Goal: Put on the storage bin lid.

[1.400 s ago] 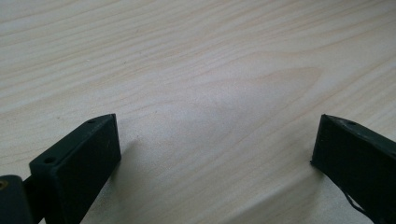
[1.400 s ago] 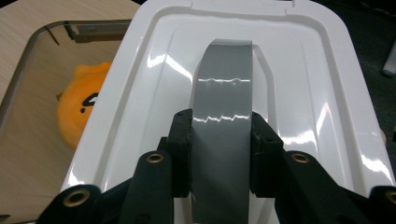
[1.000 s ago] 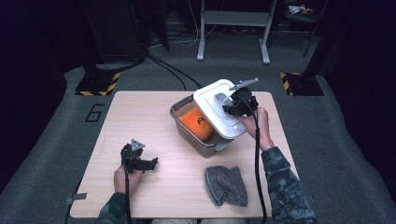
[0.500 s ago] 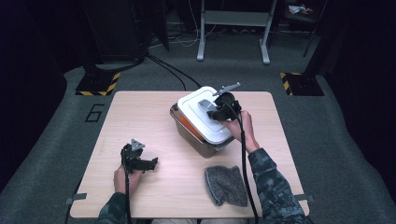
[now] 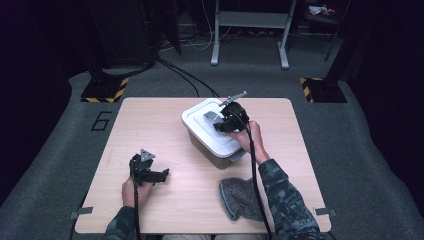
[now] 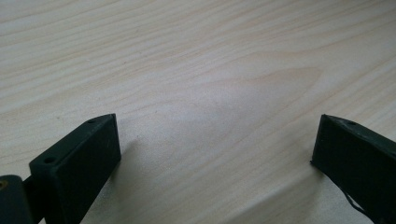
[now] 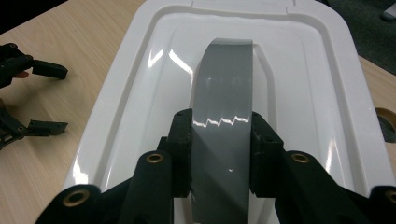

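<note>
Now the white lid (image 5: 210,131) sits squarely on the storage bin (image 5: 215,152) mid-counter, the right gripper (image 7: 223,154) pinching its grey handle (image 7: 224,107), only letting go left, while the left gripper (image 6: 210,154) rests spread.

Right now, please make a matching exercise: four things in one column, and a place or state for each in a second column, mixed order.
1. lid
2. cloth
3. left gripper
4. right gripper

a. open, over bare table
b. shut on grey handle
c. on the box
d. near table edge, beside the right sleeve

Pairs: 1-c, 2-d, 3-a, 4-b
</note>
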Tool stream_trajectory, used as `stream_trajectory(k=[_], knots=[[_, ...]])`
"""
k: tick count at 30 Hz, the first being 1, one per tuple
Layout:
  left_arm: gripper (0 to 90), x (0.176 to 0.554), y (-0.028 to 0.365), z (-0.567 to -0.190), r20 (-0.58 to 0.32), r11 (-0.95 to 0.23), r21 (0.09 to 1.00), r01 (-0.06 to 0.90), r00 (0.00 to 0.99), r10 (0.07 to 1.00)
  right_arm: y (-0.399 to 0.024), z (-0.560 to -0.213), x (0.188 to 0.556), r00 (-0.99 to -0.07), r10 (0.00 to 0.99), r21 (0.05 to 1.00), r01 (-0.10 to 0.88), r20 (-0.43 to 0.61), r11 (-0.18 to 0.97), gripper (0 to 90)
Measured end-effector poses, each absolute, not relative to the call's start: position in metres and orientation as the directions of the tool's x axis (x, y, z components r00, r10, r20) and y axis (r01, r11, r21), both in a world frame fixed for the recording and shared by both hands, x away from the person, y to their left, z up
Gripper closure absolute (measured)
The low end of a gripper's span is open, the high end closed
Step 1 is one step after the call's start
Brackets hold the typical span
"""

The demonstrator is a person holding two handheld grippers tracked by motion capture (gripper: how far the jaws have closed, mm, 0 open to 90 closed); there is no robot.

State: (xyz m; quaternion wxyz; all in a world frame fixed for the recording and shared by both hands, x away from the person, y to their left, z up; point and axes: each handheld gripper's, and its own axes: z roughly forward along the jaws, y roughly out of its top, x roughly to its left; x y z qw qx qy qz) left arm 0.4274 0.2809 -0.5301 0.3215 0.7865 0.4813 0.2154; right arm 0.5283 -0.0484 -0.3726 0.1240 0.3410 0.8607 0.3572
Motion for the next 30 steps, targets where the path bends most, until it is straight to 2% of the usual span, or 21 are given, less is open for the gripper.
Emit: stream_trajectory(k=[11,14,18,24,30], knots=[[0.7,0.427,0.281,-0.53,0.029,-0.33,0.713,0.619,0.444,0.896,-0.046,-0.38,0.53,-0.74,0.672,0.695,0.497,0.027,0.519,65.0],[0.7,0.427,0.281,-0.53,0.029,-0.33,0.713,0.618,0.444,0.896,-0.048,-0.38,0.531,-0.731,0.681,0.696,0.508,0.038,0.507,46.3],[0.7,0.427,0.281,-0.53,0.028,-0.329,0.713,0.619,0.444,0.896,-0.054,-0.375,0.528,-0.729,0.684,0.712,0.493,0.025,0.5,29.4],[0.7,0.427,0.281,-0.53,0.028,-0.329,0.713,0.619,0.444,0.896,-0.069,-0.362,0.52,-0.714,0.7,0.73,0.484,0.012,0.482,14.4],[0.7,0.428,0.281,-0.53,0.028,-0.325,0.718,0.616,0.441,0.897,-0.094,-0.352,0.51,-0.692,0.722,0.759,0.467,-0.007,0.455,10.6]])
